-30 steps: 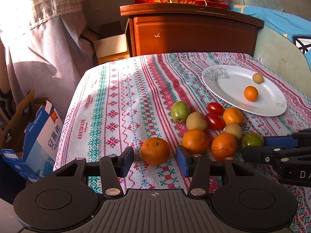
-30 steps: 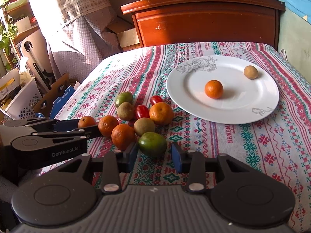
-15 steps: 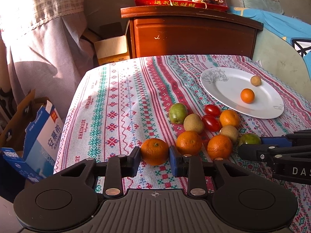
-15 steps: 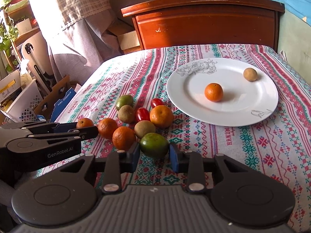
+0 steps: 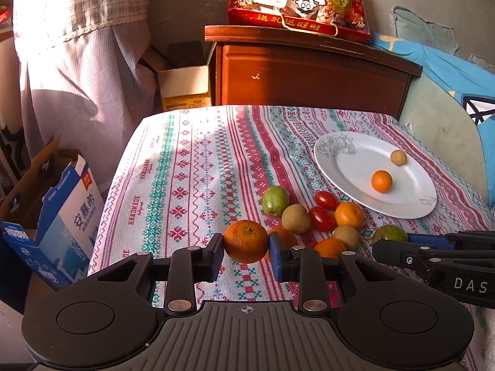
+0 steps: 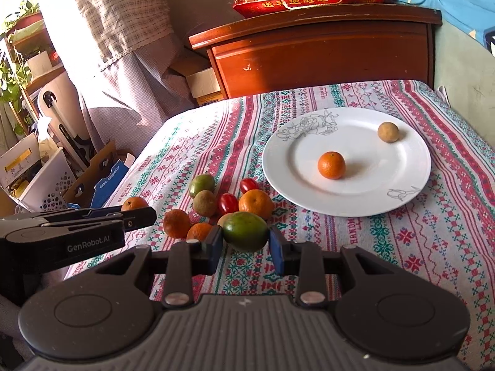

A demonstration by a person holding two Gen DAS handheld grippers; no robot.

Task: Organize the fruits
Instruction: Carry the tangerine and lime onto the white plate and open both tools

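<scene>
1. Over on the left, well to the left of the plate (image 6: 399, 194), the left gripper (image 5: 246, 248) has just closed: a second ago its fingers stood wide either side of the orange (image 5: 246, 241), and now they pinch it at both flanks
2. That orange looks to us to be coming up off the tablecloth (image 5: 185, 170), though how far it has cleared the cloth we cannot tell
3. Moving right, the loose pile sits just left of the plate, and it has not been disturbed
4. We count three oranges there (image 6: 176, 223), (image 6: 199, 232), (image 6: 256, 204), one green fruit (image 6: 201, 185), two cherry tomatoes (image 6: 249, 185), (image 6: 228, 203), and two brown fruits (image 5: 296, 218), (image 5: 346, 236)
5. Next along, at the pile's near edge and closer to the plate, the right gripper (image 6: 245, 245) has made the same move: open around the second green fruit (image 6: 245, 231) a second ago, clamped on it now
6. So both picks are made at once, and what is left for these two, we reckon, is the carry across to the plate
7. On the plate itself we count one small orange (image 6: 331, 164) near the middle and one brown fruit (image 6: 388, 132) by the far rim
8. Full tally, then: five oranges, two green fruits, three brown fruits, two tomatoes, with two plated, two in the tongs and eight waiting
</scene>
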